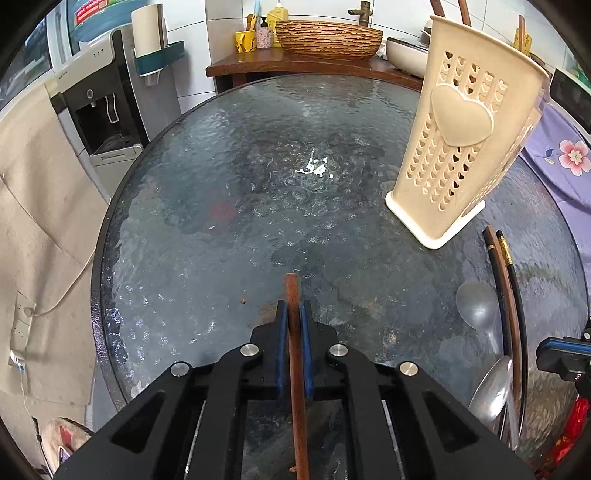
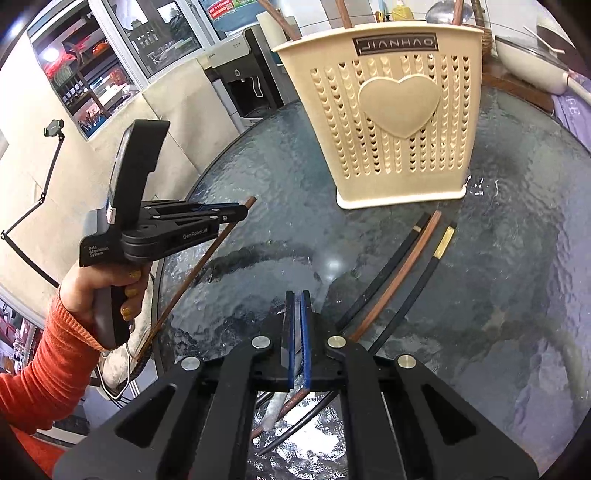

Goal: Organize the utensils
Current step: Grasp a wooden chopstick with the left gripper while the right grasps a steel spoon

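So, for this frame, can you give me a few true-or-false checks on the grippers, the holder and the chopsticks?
1. The left gripper is shut on a brown chopstick. True.
2. The cream utensil holder lies on its side. False: it stands upright on the glass table.
3. Loose chopsticks lie on the table in front of the holder. True.
4. The holder is empty. False: stick ends poke out of its top.
5. The left gripper's chopstick is black with a gold band. False: it is plain brown wood.
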A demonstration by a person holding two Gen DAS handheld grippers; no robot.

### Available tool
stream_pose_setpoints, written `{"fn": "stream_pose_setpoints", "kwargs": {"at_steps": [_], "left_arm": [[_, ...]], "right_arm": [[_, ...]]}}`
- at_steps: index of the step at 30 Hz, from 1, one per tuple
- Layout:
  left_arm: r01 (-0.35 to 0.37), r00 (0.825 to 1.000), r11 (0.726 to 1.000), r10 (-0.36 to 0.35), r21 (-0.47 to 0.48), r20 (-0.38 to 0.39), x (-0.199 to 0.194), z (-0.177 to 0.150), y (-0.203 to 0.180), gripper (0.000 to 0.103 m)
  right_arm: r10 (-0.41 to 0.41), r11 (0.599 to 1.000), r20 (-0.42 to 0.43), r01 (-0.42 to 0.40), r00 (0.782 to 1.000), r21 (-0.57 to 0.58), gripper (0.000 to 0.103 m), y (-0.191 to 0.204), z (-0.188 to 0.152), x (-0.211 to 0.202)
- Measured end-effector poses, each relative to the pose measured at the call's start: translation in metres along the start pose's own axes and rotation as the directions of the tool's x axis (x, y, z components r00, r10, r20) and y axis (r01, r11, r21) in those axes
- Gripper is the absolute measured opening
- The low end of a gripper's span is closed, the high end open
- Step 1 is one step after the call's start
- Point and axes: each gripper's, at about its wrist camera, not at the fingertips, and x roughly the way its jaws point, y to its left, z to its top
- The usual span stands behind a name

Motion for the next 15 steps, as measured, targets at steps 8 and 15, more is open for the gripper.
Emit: {"fn": "stream_pose_setpoints", "kwargs": {"at_steps": [8,15], "left_arm": [[0.014,1.0,1.0,-0.014,-0.004,0.001,0.0008,-0.0006,-0.004,0.007],[0.016,1.0,1.0,-0.016,-0.001,0.004,0.0,-0.0018,-0.0023,0.007]], "right_arm": [[-0.011,1.0,-0.001,0.011,1.0,-0.023,0.003,0.0017,0.0038,0.0012],[-0.053,0.998,0.025,0.053,0.998,-0.02,0.039,-0.0024,-0.0029,0.0032]]}}
